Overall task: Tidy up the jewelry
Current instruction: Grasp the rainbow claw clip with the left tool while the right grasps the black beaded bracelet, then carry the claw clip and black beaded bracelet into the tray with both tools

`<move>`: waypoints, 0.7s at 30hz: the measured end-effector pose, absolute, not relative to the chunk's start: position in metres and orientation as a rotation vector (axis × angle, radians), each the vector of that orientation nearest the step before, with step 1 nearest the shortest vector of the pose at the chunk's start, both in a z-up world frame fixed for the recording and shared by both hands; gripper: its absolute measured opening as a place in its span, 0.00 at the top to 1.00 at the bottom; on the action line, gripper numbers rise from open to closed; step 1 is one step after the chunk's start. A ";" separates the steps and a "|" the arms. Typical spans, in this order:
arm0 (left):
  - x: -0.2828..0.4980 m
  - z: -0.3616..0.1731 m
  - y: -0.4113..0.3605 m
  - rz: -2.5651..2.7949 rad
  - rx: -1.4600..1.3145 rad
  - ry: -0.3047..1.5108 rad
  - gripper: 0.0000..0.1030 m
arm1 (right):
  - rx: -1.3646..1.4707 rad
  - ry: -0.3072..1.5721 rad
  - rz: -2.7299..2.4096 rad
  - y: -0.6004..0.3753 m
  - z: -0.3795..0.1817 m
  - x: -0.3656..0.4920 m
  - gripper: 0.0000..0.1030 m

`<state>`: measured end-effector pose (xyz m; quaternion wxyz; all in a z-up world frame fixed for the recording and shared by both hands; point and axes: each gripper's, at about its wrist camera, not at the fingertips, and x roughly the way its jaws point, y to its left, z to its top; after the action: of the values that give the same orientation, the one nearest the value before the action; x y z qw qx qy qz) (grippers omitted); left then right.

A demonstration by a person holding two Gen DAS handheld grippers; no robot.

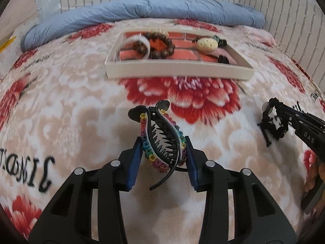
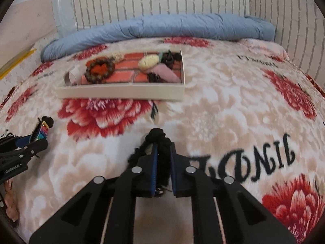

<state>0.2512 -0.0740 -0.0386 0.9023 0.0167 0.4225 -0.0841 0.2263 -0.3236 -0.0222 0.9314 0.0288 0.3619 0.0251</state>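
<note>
My left gripper (image 1: 163, 152) pinches the rainbow-studded hair clip (image 1: 162, 140) between its blue pads, fingers partly closed, the clip's teeth pointing away from me. Only my right wrist view shows how the black scrunchie (image 2: 161, 152) sits deep between the nearly shut fingers of my right gripper (image 2: 163, 156), bunching out past the tips. The left view shows "DAS" on the right gripper's finger; the floral blanket (image 2: 223, 111) carries lettering too warped to read. Ahead lies the white tray (image 1: 178, 70), holding a wooden bead bracelet (image 1: 160, 45).
</note>
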 end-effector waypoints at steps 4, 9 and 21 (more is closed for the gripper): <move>0.264 -0.024 -0.072 -0.175 0.048 0.818 0.62 | 0.035 0.679 0.076 -0.312 -0.004 0.241 0.89; 0.295 0.000 -0.069 -0.186 0.042 0.760 0.62 | 0.029 0.618 0.110 -0.299 0.020 0.268 0.89; 0.378 0.032 -0.092 -0.215 0.027 0.668 0.62 | 0.027 0.582 0.108 -0.287 0.029 0.348 0.89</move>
<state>0.3782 -0.0919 0.0322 0.9390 0.0134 0.3272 -0.1052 0.3484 -0.2871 0.0287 0.9564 0.0135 0.2867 0.0534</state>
